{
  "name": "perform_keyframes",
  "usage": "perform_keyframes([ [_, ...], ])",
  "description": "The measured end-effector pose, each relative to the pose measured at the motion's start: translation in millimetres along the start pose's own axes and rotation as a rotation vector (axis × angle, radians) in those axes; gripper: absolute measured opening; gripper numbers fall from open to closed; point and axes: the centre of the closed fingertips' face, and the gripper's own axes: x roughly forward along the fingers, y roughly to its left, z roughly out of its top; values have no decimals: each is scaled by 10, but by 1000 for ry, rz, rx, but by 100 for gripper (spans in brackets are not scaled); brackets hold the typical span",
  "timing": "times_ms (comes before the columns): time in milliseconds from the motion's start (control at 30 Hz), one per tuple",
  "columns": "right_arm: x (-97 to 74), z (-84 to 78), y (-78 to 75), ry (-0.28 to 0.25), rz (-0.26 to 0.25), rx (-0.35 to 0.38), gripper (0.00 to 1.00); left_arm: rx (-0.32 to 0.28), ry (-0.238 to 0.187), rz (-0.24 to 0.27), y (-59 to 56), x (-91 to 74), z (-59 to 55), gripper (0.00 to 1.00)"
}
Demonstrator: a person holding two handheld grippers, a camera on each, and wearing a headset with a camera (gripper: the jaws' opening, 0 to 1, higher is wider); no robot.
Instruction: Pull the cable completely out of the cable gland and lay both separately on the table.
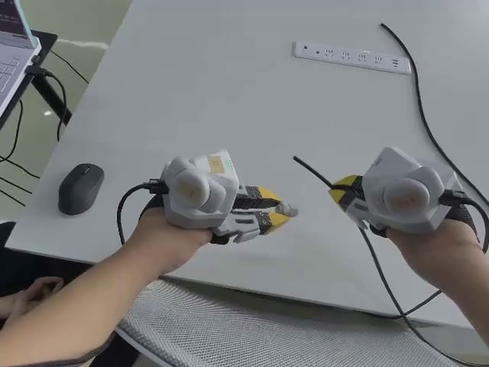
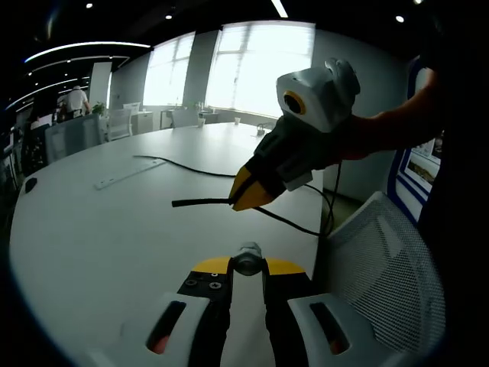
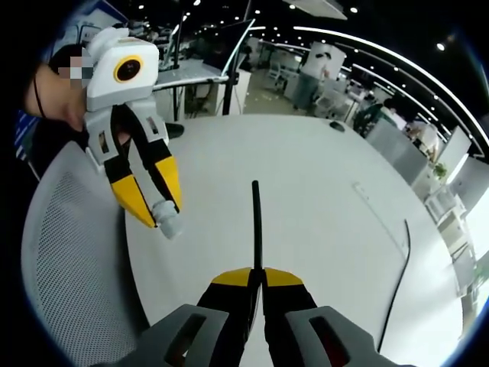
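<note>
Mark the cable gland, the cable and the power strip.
cable gland [image 3: 166, 219], right gripper view, its pale round body.
cable [image 3: 257, 225], right gripper view, midway along its free black end.
power strip [image 1: 351, 58], head view, middle of its top face.

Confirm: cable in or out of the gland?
Out: cable juts free-ended from right tool; gland sits apart in left tool.

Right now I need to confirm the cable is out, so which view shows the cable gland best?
The right gripper view: the cable gland shows side-on in the left gripper, apart from the cable. The left gripper view shows the cable gland end-on; the head view, just its small pale tip.
</note>
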Motion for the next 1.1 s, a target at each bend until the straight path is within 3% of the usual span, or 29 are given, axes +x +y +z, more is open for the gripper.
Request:
perform_keyframes([
  [133, 78, 77, 22, 4, 13, -27, 0, -1, -7, -6, 11, -38, -52, 15],
  [567, 509, 423, 108, 13, 55, -87, 0, -51, 29, -16, 123, -175, -456, 15],
  [933, 883, 610, 328, 29, 121, -146, 0, -93, 31, -4, 280, -270, -665, 16],
  [1100, 1103, 697, 458, 38, 167, -218, 0, -113, 41, 0, 311, -289, -778, 16],
])
